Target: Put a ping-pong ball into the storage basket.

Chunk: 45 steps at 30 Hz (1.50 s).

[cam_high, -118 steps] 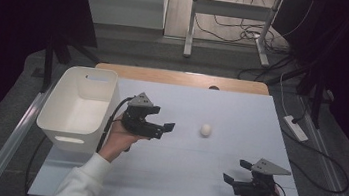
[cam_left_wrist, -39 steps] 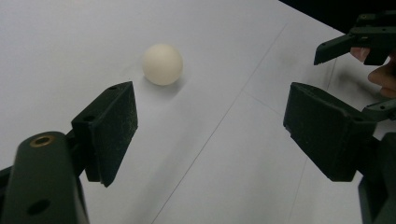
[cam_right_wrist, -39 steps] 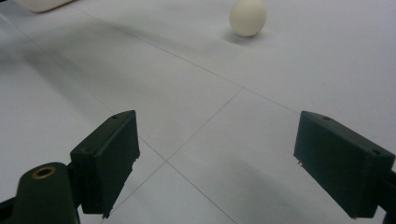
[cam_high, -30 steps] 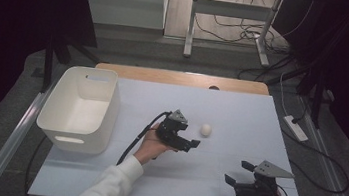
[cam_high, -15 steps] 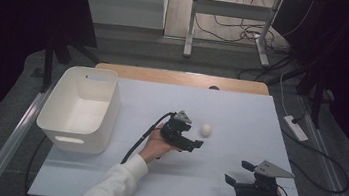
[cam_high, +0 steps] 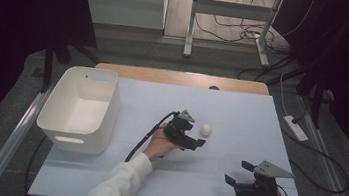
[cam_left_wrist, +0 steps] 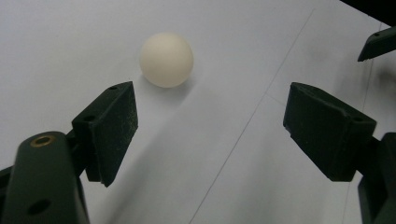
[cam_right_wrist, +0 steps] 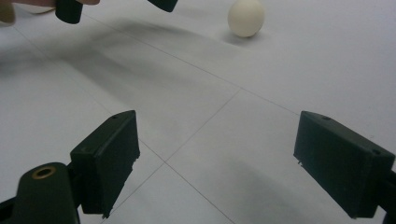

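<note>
Left tongs (cam_high: 197,142) now nearer the white ball (cam_high: 206,129); jaws apart.

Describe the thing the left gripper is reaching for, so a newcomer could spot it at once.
On the pale table, look right of the white bin to the left gripper near the middle. Just beyond its open jaws sits a small cream ball, the only round, loose thing on the surface.

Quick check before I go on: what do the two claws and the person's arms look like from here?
Both claws are black with two blocky jaws. The left claw trails a black cable and has a small grey plate on top; its arm wears a white sleeve. The right claw carries a larger grey three-cornered plate. A brass-coloured ring marks each claw's body in the gripper views.
</note>
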Motion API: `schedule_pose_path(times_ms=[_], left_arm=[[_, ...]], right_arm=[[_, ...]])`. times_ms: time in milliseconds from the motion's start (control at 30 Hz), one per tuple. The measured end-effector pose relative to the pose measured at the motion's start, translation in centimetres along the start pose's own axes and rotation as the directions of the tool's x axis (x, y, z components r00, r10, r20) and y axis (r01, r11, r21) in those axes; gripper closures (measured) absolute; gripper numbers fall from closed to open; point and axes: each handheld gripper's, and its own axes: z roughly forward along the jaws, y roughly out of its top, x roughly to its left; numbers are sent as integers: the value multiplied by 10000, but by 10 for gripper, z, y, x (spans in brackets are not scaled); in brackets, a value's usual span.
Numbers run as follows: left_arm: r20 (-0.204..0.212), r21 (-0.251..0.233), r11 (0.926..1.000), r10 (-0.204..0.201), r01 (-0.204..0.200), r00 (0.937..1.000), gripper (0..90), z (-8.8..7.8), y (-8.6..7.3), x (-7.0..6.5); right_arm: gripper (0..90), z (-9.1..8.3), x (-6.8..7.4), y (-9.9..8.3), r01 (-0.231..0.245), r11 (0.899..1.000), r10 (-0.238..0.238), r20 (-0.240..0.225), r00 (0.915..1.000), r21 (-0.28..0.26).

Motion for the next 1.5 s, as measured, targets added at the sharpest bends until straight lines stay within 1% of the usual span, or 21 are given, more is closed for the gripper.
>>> schedule_pose_path(times_ms=[267,333,633,767,867,900,933,1100,1167,1500], left_arm=[[-93,14,10000,-39,40,9999,185,5,7,3],[-175,69,10000,-52,53,9998,185,6,9,4],[-274,118,9998,-179,183,9995,185,11,14,5],[-335,204,9997,-151,158,9993,185,13,15,7],[-346,187,9995,-251,257,9991,185,15,16,9],[-386,199,9995,-228,236,9990,184,16,17,10],[-378,198,9993,-298,306,9988,185,17,17,10],[-462,362,9990,-262,279,9986,185,23,20,14],[-464,353,9990,-274,290,9985,185,24,21,15],[-504,572,9972,-452,481,9977,185,38,22,21]], right_arm=[[141,-1,-1,0,-21,10000,21,-26,10000,-11],[141,-1,-1,0,-13,10000,13,-31,10000,-5],[141,0,0,0,16,10000,-16,-48,10000,-6],[141,-1,0,0,-3,10000,3,-51,10000,-1],[141,0,0,0,-1,10000,1,-56,10000,3],[141,0,0,0,4,10000,-4,-62,10000,8],[141,0,0,0,16,10000,-16,-70,10000,9],[141,0,0,0,7,10000,-7,-70,10000,17],[141,0,0,0,3,10000,-3,-69,10000,24],[141,0,0,-1,-8,10000,8,-89,10000,28]])
